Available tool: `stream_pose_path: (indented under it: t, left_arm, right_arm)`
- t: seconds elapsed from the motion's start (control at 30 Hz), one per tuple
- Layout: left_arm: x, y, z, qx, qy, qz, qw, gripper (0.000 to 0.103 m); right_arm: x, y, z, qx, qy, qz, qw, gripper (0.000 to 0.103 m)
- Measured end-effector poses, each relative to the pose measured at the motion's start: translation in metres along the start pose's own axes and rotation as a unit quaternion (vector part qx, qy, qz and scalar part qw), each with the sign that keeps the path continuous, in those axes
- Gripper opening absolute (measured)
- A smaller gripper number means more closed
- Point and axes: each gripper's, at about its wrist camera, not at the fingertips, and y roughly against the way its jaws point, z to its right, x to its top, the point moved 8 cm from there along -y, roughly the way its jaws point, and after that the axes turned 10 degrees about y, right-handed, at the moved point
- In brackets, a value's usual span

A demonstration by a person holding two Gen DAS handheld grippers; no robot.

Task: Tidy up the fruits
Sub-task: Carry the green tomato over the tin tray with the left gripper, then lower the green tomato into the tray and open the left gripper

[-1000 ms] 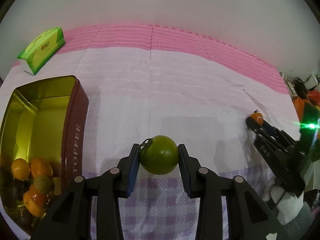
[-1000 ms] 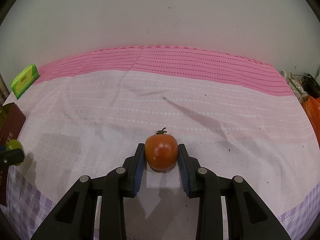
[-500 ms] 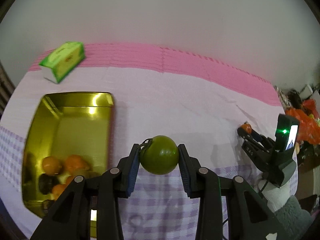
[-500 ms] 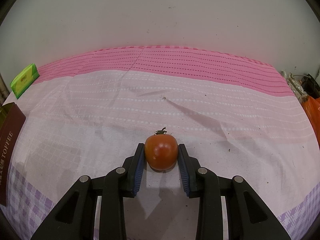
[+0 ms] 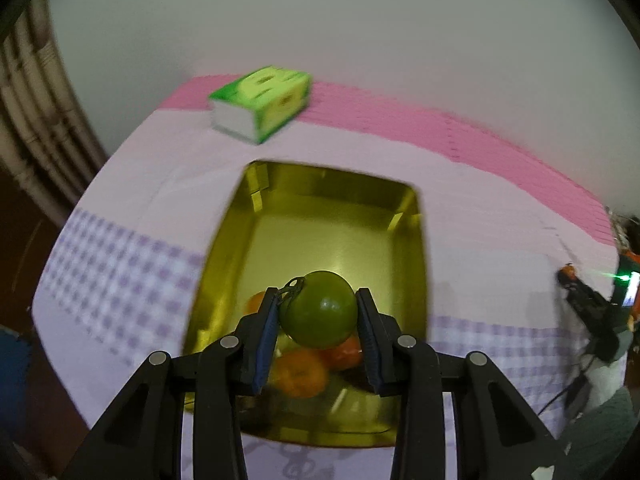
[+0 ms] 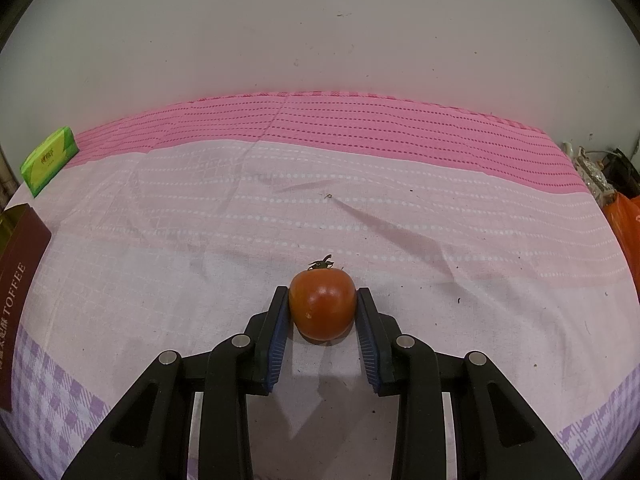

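The left gripper (image 5: 318,314), clamped on a green tomato (image 5: 318,309), has swung over the gold tin (image 5: 416,248) (oranges inside); the drop looks next. The right gripper (image 6: 322,312) grips a red tomato (image 6: 322,305) on the cloth (image 6: 440,240), unmoved.

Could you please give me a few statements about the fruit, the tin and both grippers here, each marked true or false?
1. The left gripper holds a green tomato. True.
2. The green tomato already lies on the bottom of the gold tin. False: it is clamped in the gripper above the open tin.
3. The right gripper is shut on a red tomato that sits on the tablecloth. True.
4. The gold tin is empty. False: orange fruits lie in its near end.
5. The green tissue pack lies inside the tin. False: it lies on the tablecloth beyond the tin.
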Motion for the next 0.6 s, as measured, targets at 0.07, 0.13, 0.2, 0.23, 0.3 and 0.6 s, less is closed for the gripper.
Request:
stream_pose_path:
  t: [0.07,0.13,0.2,0.23,0.3,0.6]
  left_arm:
    - [-0.006,-0.004,-0.010,0.003,0.004,-0.007,1.0000,0.034]
    - [-0.014,-0.010,-0.018,0.007,0.007,-0.018,0.9998,0.034]
    - [-0.022,-0.017,-0.021,0.008,0.007,-0.030,0.9995,0.034]
    - [-0.025,-0.018,-0.020,0.009,0.008,-0.033,0.9994,0.034]
    - [-0.028,-0.020,-0.022,0.010,0.011,-0.037,0.9992,0.034]
    - [-0.034,-0.022,-0.034,0.013,0.021,-0.048,0.9985,0.034]
  right_arm:
    - [0.000,0.000,0.000,-0.001,0.001,0.000,1.000,0.034]
    - [0.000,0.000,0.000,-0.001,0.002,0.000,1.000,0.034]
    - [0.000,0.000,0.000,-0.001,0.002,0.000,1.000,0.034]
    - [0.000,0.000,0.000,-0.001,0.002,0.000,1.000,0.034]
    - [0.000,0.001,0.000,-0.001,0.002,0.000,1.000,0.034]
    - [0.000,0.001,0.000,-0.001,0.002,0.000,1.000,0.034]
